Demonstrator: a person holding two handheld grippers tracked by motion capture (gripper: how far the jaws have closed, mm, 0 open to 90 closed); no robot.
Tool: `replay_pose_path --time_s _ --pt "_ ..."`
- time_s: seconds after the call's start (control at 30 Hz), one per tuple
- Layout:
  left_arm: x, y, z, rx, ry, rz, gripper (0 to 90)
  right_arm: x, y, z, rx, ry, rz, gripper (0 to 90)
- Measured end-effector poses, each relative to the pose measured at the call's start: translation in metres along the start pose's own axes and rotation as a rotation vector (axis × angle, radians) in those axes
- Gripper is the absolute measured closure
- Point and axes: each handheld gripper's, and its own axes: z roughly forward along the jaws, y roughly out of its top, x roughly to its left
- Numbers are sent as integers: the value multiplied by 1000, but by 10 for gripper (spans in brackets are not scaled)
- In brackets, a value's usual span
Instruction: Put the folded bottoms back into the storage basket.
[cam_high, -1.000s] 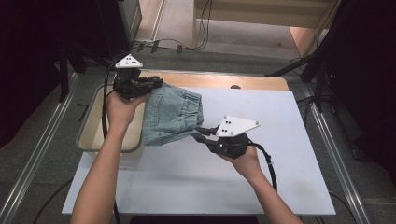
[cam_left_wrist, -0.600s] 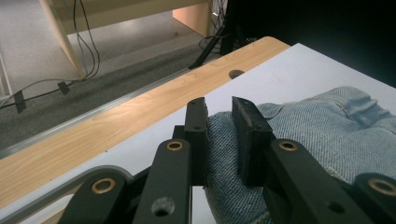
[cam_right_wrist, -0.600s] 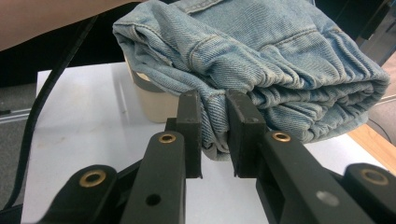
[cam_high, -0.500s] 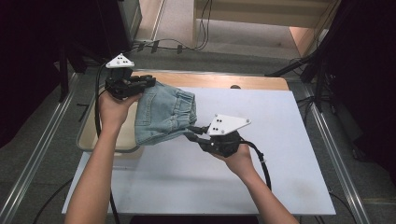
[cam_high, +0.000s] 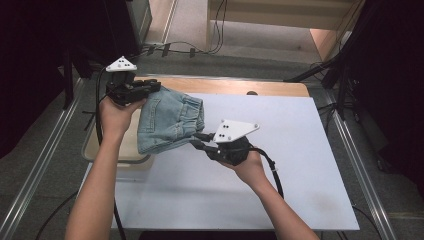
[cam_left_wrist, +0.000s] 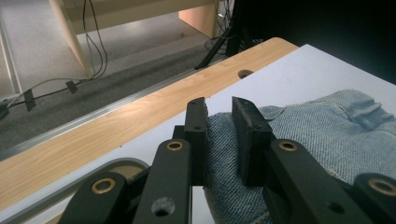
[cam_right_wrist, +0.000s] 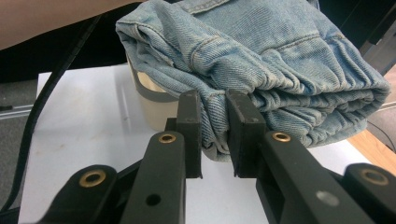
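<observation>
Folded denim garment (cam_high: 170, 120) is held in the air over the bench's (cam_high: 300, 150) left side, above the tray (cam_high: 107, 152). Left gripper (cam_high: 150, 87) fingers pinch its far corner, right gripper (cam_high: 196, 140) fingers pinch its near hem.

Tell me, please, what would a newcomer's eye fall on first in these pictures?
First, the folded pair of jeans held up above the left part of the white table, stretched between two hand-held tools. The left gripper is clamped on its far corner and the right gripper on its near edge. Under the denim, a beige tray sits at the table's left edge.
</observation>
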Motion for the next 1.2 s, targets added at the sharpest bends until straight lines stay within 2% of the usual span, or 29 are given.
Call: replay_pose_path --time_s 0.87,1.2 --pt "21 -5 -12 1 19 -16 782 2 12 25 -2 32 -11 749" --pt "29 -8 -16 13 37 0 781 3 16 36 -3 45 -9 749"
